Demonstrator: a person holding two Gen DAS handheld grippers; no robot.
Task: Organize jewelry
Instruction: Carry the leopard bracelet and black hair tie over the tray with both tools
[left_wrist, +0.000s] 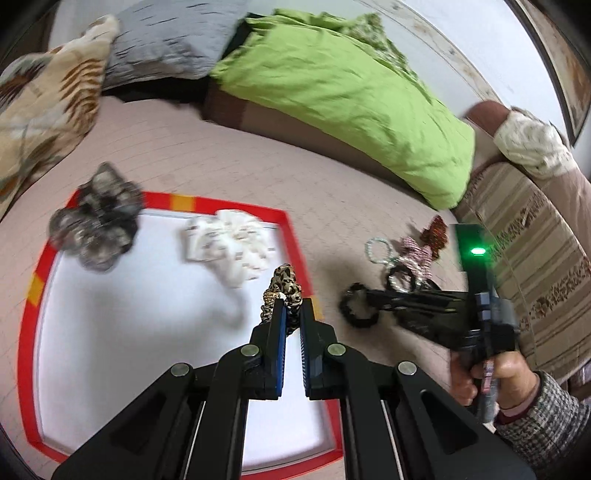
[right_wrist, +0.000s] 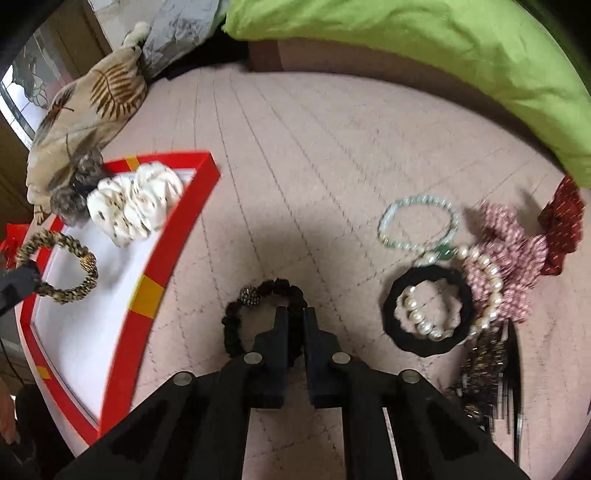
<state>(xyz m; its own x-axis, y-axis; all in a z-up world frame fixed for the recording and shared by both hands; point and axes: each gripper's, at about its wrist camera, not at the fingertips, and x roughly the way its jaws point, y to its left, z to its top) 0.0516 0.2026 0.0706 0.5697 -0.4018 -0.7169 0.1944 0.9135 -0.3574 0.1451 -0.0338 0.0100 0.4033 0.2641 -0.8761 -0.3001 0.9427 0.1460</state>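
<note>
My left gripper (left_wrist: 291, 310) is shut on a leopard-print hair tie (left_wrist: 286, 286) and holds it over the red-rimmed white box (left_wrist: 295, 236); the tie also shows in the right wrist view (right_wrist: 59, 267). A white scrunchie (left_wrist: 229, 243) and a grey scrunchie (left_wrist: 98, 223) lie in the box. My right gripper (right_wrist: 295, 314) is shut on a black beaded hair tie (right_wrist: 266, 314) on the pink bedspread. Beside it lie a pale green bead bracelet (right_wrist: 417, 221), a black hair band (right_wrist: 428, 310), pearl bracelets (right_wrist: 454, 295), a pink scrunchie (right_wrist: 506, 258) and a red scrunchie (right_wrist: 563, 229).
A lime green quilt (left_wrist: 351, 96) lies folded at the back. Leaf-print (left_wrist: 44, 107) and grey (left_wrist: 166, 40) pillows lie behind the box. Dark hair clips (right_wrist: 491, 373) lie at the right. A striped cushion (left_wrist: 535, 280) stands at the bed's right side.
</note>
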